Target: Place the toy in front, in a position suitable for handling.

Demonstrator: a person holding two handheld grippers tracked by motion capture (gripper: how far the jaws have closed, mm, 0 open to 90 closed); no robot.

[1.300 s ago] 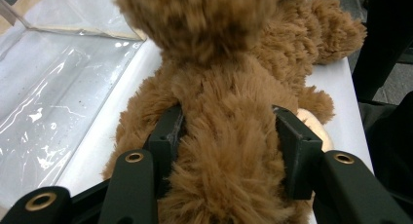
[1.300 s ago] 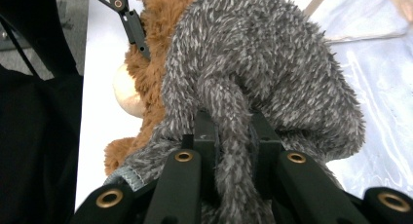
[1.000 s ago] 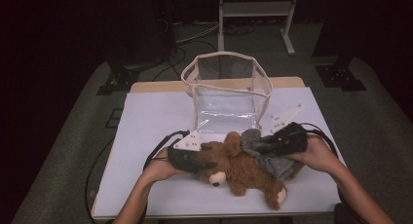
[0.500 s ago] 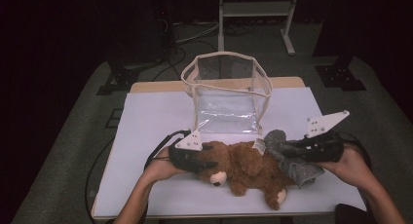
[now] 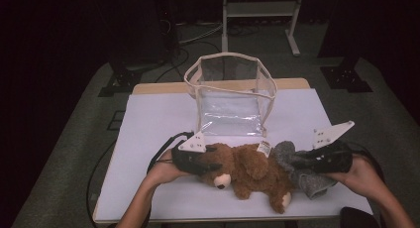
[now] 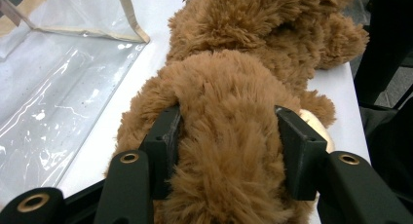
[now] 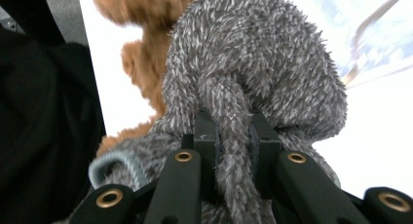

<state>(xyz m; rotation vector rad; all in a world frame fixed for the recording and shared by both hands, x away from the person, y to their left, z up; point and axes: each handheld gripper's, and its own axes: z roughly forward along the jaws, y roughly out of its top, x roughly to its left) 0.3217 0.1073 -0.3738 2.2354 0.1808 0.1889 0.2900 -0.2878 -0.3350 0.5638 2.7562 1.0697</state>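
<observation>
Right gripper (image 5: 297, 164) pulled grey fuzzy garment (image 5: 302, 171) further right off teddy bear (image 5: 250, 173); jaws nipped tight on fold. Left gripper (image 5: 210, 163) stayed clamped around bear's head, jaws partly open.

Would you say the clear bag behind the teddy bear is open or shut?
Open: the clear bag stands upright, its rim spread wide.

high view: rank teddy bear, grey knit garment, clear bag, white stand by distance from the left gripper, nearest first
1. Teddy bear: its head is clamped in the left gripper, near the table's front edge.
2. Clear bag: upright at the table's middle, behind the bear.
3. Grey knit garment: past the bear on the right, held by the right gripper.
4. White stand: on the floor beyond the table.
</observation>
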